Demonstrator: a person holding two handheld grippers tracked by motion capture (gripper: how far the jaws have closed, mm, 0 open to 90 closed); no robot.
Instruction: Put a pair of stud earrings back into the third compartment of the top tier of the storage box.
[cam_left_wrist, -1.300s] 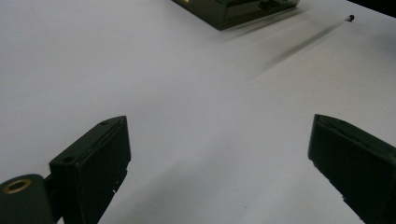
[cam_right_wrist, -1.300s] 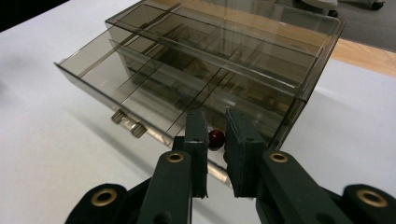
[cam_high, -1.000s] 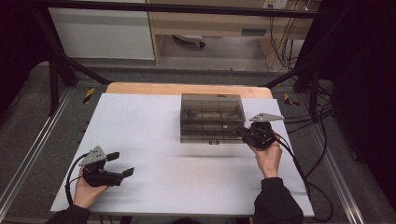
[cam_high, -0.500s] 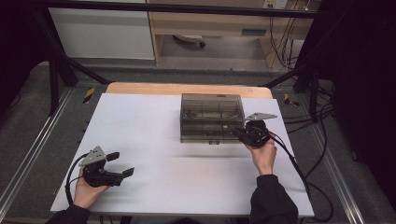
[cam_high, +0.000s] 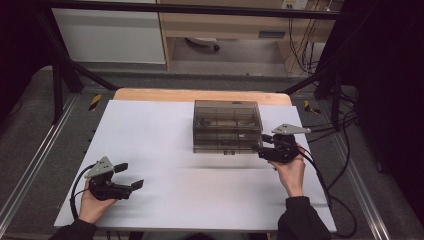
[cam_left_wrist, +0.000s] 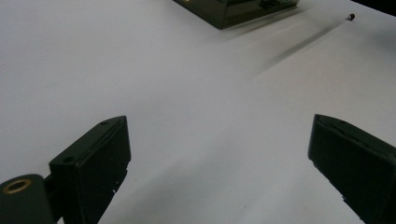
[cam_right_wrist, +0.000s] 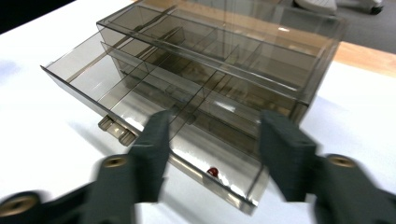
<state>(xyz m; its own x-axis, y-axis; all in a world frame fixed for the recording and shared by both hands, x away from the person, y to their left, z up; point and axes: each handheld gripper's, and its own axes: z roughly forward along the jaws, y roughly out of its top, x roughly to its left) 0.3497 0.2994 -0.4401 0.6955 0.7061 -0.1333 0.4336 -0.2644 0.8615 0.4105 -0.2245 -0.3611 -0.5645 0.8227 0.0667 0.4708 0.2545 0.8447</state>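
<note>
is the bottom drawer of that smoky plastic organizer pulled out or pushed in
Pulled out partway. In the right gripper view the bottom drawer juts forward past the organizer frame, its dividers open to view, a small red thing lying near its front wall.

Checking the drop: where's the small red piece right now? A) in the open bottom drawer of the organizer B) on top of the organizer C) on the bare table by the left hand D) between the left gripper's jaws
A: the right gripper view shows the small red piece lying inside the pulled-out drawer, below the right gripper, whose jaws stand apart with nothing between them.
</note>
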